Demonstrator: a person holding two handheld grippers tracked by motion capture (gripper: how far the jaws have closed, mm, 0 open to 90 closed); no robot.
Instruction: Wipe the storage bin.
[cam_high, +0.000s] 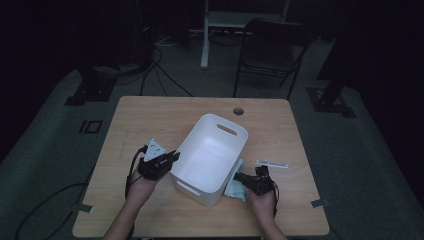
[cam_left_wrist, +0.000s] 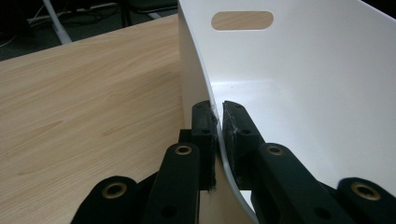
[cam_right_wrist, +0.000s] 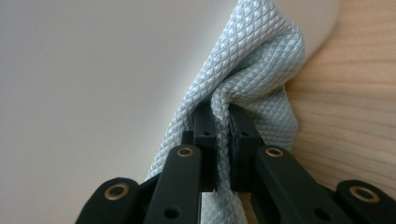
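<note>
Items on the wooden table (cam_high: 145, 117): one empty white plastic bin (cam_high: 210, 157), one pale-blue textured cloth (cam_high: 235, 189), one small white strip (cam_high: 272, 163) at right. Left gripper (cam_high: 174, 156) clamps the bin's left wall. Right gripper (cam_high: 239, 177) pinches the cloth beside the bin's right wall.

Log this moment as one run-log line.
left tongs: shut on white bin wall | right tongs: shut on pale blue cloth beside bin | table

High view dim, surroundings nearly black, table (cam_high: 150, 120) lit softly from above; both gripper views brighter, near jaws soft, no glare.
</note>
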